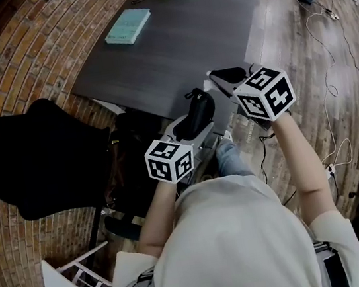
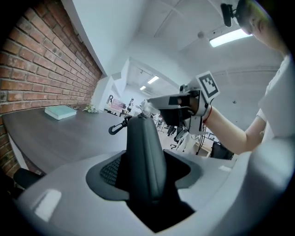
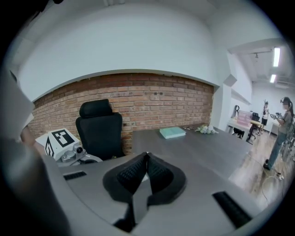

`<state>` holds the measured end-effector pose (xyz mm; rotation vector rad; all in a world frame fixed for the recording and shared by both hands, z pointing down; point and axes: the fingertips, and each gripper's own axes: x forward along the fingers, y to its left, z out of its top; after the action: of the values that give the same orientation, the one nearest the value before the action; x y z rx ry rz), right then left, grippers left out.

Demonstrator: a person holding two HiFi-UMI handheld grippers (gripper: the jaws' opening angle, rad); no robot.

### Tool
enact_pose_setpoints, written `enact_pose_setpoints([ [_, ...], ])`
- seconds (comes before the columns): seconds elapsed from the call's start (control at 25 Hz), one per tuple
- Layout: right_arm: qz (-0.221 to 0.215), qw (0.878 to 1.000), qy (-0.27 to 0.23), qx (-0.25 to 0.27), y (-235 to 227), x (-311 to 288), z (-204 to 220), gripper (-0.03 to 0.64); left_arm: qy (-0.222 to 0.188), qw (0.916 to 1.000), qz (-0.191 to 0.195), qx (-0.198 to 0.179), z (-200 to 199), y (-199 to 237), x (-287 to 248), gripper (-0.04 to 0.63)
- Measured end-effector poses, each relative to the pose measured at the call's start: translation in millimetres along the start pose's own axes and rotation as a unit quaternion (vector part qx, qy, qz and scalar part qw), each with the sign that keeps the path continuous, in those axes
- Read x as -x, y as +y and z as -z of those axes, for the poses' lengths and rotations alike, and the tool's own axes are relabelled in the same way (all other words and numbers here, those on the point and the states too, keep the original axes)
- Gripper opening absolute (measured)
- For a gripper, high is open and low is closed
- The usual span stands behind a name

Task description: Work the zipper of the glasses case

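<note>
The left gripper (image 2: pixel 146 177) grasps the black glasses case (image 2: pixel 144 138) between its jaws, holding it in the air just off the table (image 1: pixel 202 29) edge. The right gripper (image 3: pixel 147 161) has its jaws clenched together near the case's top end.

Left gripper (image 1: pixel 188 130) holding glasses case (image 1: pixel 198 111), apparently upright

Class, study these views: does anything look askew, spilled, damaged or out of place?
Nothing looks spilled or damaged. The glasses case sits squarely between the pads of the left gripper, clear of the table. Only a loose cable trailing over the floor looks untidy.
</note>
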<state>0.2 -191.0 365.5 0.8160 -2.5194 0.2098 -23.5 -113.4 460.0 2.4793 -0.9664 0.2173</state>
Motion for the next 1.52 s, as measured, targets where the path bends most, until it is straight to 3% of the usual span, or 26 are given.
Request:
enact_pose_setpoints([
  [0.6, 0.027, 0.999, 0.007, -0.046, -25.1, 4.8, 33.8, 0.003, -0.105, 0.9923, 0.051, 0.042, -44.6, -3.6, 15.9, 0.242],
  [0.88, 0.008, 0.997, 0.015, -0.072, -5.0, -6.1, 60.5, 0.003, -0.134, 0.9866, 0.059, 0.071, -65.0, 4.7, 17.6, 0.242],
  [1.32, -0.032, 0.993, 0.004, -0.111, 38.3, -18.6, 89.6, 0.003, -0.155, 0.984, 0.056, 0.068, -88.0, 10.0, 7.3, 0.245],
  [1.52, -0.077, 0.991, 0.019, -0.106, 75.2, -27.2, 100.5, 0.003, -0.171, 0.9805, 0.052, 0.083, -97.1, 18.5, 5.3, 0.245],
])
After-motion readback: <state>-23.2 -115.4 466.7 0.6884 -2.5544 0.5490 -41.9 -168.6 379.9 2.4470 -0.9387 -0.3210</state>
